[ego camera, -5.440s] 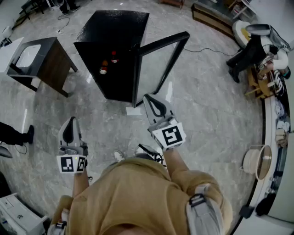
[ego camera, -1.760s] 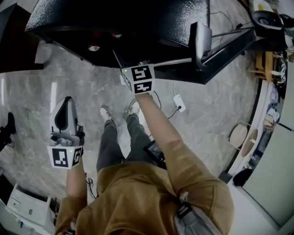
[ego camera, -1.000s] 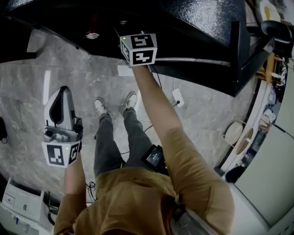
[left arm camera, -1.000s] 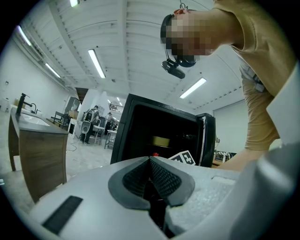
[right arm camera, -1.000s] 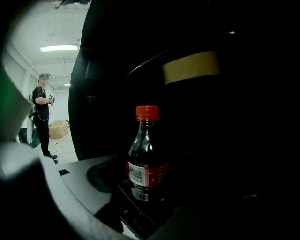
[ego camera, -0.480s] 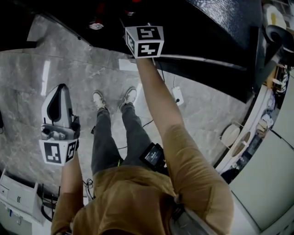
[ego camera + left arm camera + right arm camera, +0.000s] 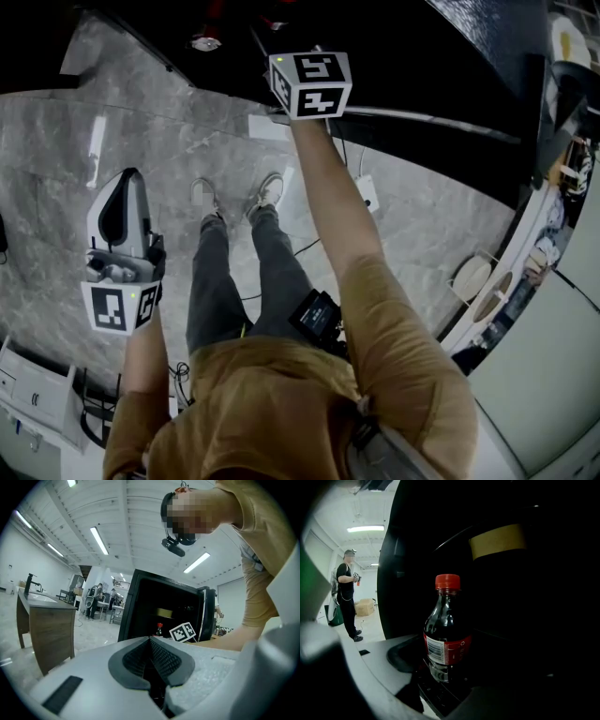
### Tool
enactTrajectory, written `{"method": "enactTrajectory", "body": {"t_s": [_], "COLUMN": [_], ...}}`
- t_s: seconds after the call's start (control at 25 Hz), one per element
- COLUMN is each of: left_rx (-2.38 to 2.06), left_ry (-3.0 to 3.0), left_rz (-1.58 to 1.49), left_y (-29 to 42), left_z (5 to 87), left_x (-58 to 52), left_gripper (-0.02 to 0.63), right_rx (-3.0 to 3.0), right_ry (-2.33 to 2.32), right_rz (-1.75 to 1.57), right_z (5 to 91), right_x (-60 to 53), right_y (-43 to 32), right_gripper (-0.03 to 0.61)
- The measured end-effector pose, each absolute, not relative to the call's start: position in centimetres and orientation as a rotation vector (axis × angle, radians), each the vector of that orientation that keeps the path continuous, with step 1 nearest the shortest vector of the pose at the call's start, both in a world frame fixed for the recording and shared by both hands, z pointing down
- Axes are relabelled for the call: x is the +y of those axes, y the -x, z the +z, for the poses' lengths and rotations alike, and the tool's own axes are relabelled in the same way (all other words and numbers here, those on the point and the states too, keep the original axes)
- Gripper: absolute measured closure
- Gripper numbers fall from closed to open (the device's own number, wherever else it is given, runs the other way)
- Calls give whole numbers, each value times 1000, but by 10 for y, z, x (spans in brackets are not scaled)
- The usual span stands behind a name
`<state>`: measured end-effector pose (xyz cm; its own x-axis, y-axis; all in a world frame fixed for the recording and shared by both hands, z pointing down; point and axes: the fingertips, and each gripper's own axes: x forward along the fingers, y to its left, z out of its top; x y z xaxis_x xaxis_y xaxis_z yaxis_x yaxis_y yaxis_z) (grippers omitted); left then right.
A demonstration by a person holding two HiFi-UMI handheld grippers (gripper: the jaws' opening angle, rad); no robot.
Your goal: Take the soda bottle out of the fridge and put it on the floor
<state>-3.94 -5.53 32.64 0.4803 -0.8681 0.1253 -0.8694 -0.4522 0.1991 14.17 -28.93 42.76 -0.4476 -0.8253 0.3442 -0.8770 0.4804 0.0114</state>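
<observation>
Grasping step: the soda bottle (image 7: 445, 634) stands upright inside the fridge (image 7: 525, 597), mid-frame, between the spread jaws of the right gripper (image 7: 445, 682), which should close next. The left gripper (image 7: 151, 660) has its jaws pressed together.

Person in a tan shirt stands on the grey marble floor (image 7: 141, 122), shoes pointing toward the black fridge (image 7: 422, 37). Right tool (image 7: 311, 82) is extended at arm's length into the fridge's dark opening (only its marker cube shows clearly). Left tool (image 7: 127, 187) hangs well apart at the person's left side, over bare floor, tip toward the fridge. A white plug block (image 7: 367, 195) with its cable lies on the floor beside the right arm.
</observation>
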Motion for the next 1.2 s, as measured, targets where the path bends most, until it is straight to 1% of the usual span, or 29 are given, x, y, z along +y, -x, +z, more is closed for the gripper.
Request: {"method": "enactTrajectory", "body": {"t_s": [0.48, 0.88, 1.08, 1.2], "left_rx": [-1527, -1559, -1573, -1571], "left_ry": [-2472, -2440, -2432, -2424], "left_rz": [28, 31, 36, 49], "left_y": [52, 60, 64, 63], "left_z": [335, 342, 343, 349], "left_x": [-42, -33, -33, -30], "left_gripper": [614, 614, 614, 614], "right_rx": [-2534, -2633, -2656, -2697], "right_ry": [-1395, -1246, -1154, -1089], "right_rz": [224, 128, 120, 59], "right_z": [406, 373, 374, 370], "right_x": [-262, -221, -198, -181], "right_y": [-126, -97, -89, -78], "right_gripper": [287, 287, 287, 287]}}
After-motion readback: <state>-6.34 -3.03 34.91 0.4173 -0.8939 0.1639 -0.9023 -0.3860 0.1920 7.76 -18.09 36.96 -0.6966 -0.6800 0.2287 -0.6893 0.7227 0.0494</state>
